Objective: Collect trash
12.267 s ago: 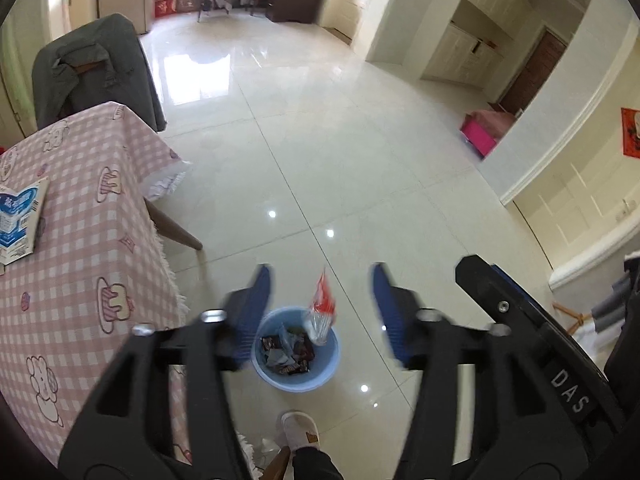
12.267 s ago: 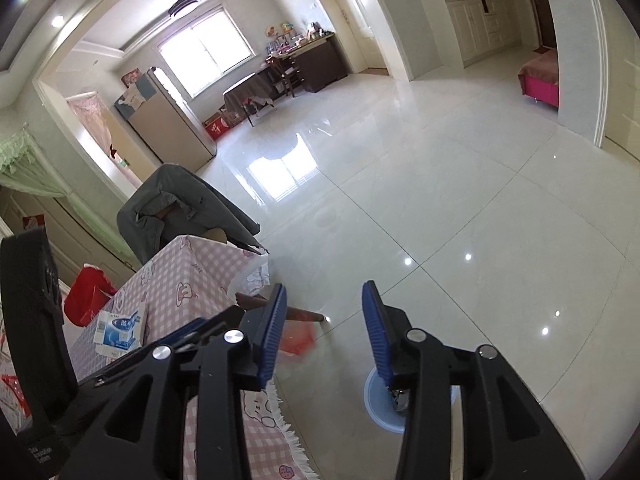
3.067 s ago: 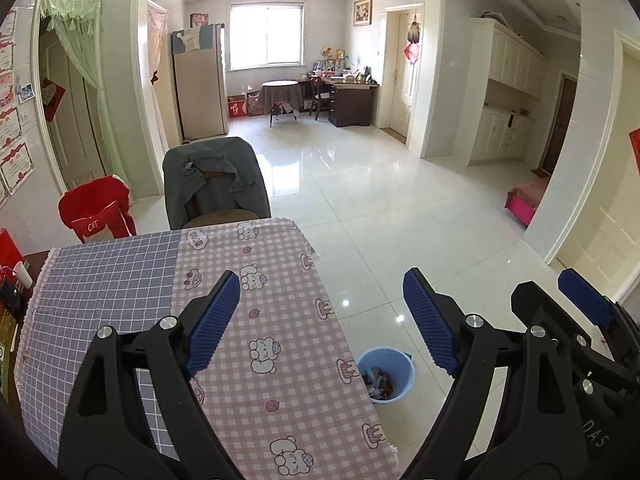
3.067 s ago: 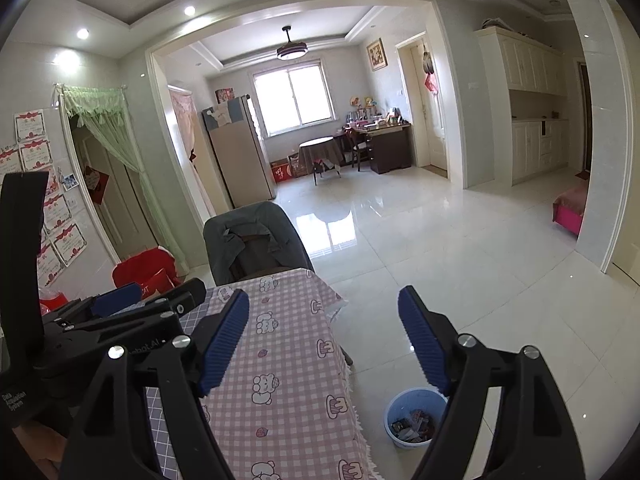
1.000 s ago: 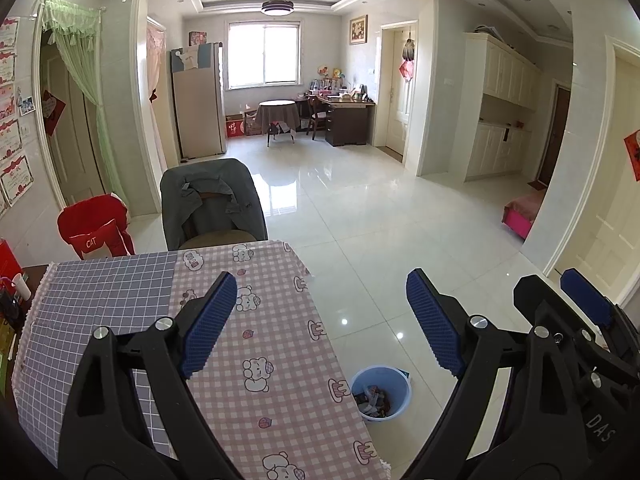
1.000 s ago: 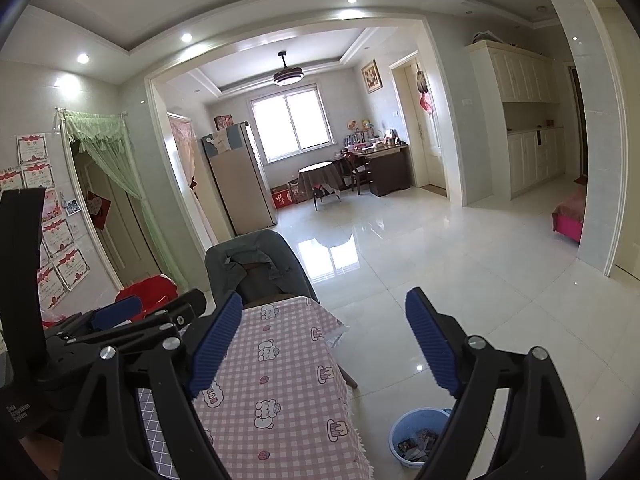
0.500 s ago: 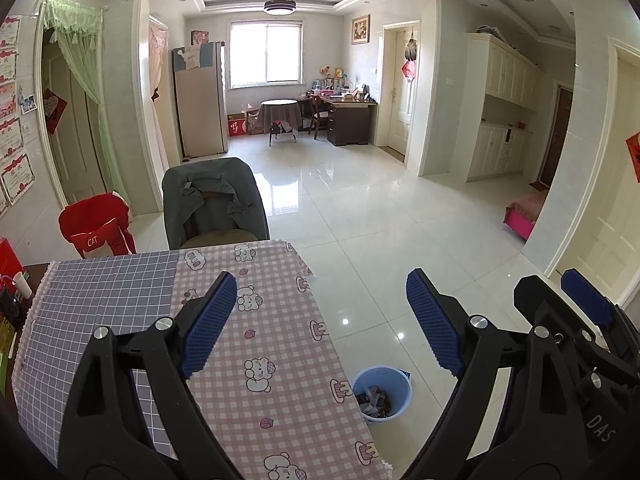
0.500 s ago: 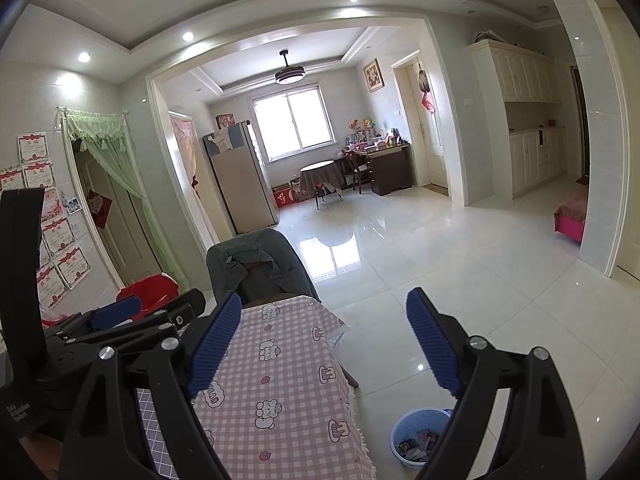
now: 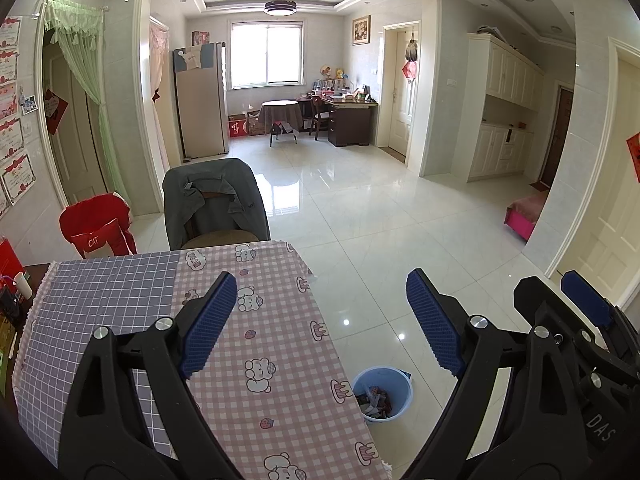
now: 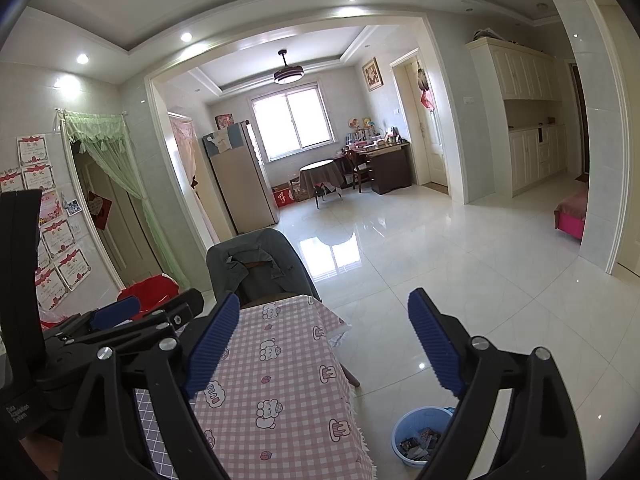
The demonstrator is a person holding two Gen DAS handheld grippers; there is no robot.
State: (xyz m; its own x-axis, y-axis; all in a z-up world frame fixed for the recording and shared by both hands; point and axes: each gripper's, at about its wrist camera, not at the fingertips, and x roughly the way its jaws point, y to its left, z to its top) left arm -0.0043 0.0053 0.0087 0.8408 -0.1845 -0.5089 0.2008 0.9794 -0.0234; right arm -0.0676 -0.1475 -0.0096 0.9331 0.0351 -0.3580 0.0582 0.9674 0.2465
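Observation:
A blue bin (image 9: 396,382) with wrappers inside stands on the floor by the table's right edge; it also shows in the right wrist view (image 10: 416,420). My left gripper (image 9: 320,324) is open and empty, held high above the pink checked tablecloth (image 9: 272,344). My right gripper (image 10: 324,344) is open and empty, also above the table (image 10: 280,376). The right gripper's body shows at the far right of the left wrist view (image 9: 576,320); the left gripper shows at the left of the right wrist view (image 10: 120,328).
A chair draped with a grey jacket (image 9: 216,200) stands at the table's far end. A red chair cover (image 9: 96,228) is at the left. Glossy tiled floor (image 9: 380,220) stretches toward a far dining table (image 9: 280,116) and fridge (image 9: 200,100).
Both grippers have risen and tilted up from over the bin 12 s ago to above the table. In the last second almost nothing has moved.

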